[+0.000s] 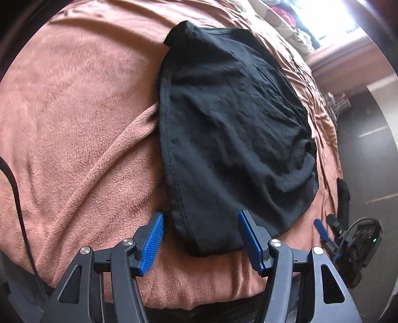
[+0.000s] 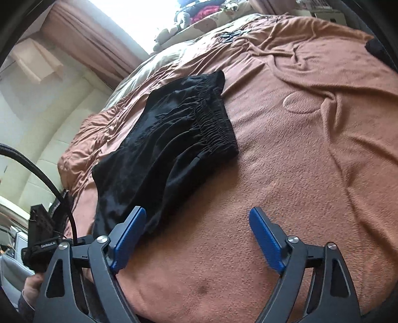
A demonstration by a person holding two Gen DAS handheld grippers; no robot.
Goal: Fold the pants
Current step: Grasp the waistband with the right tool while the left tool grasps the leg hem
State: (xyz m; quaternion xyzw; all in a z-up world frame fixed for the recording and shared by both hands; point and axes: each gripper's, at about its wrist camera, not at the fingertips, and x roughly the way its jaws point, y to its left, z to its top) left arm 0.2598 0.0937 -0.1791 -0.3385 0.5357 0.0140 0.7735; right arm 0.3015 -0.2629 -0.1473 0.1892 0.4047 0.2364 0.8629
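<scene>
1. Left wrist view: black pants (image 1: 231, 129), folded into a compact bundle, lie on a brown fleece blanket (image 1: 74, 111) that covers a bed. The bundle's long axis runs from the near edge of the bed away toward the far top of the view, leaning slightly left. A stitched hem runs along its left side. The left gripper (image 1: 201, 239) has its blue-padded fingers (image 1: 151, 246) spread apart, one on each side of the bundle's near end, clamping nothing. Whether the pads touch the cloth cannot be told. At the lower right, the other gripper is partly in view, cut off by the lens rim, and its state is not readable here.

2. Right wrist view: the same pants (image 2: 169, 149) lie left of centre on the blanket (image 2: 298, 149), stretching from near-left to far-right, the gathered elastic waistband (image 2: 216, 124) at the far end. The right gripper (image 2: 197, 234) is spread wide and empty, over bare blanket; its left finger overlaps the bundle's near corner. A bright window (image 2: 139, 20) washes out the background, where heaped clothes are hard to make out.
</scene>
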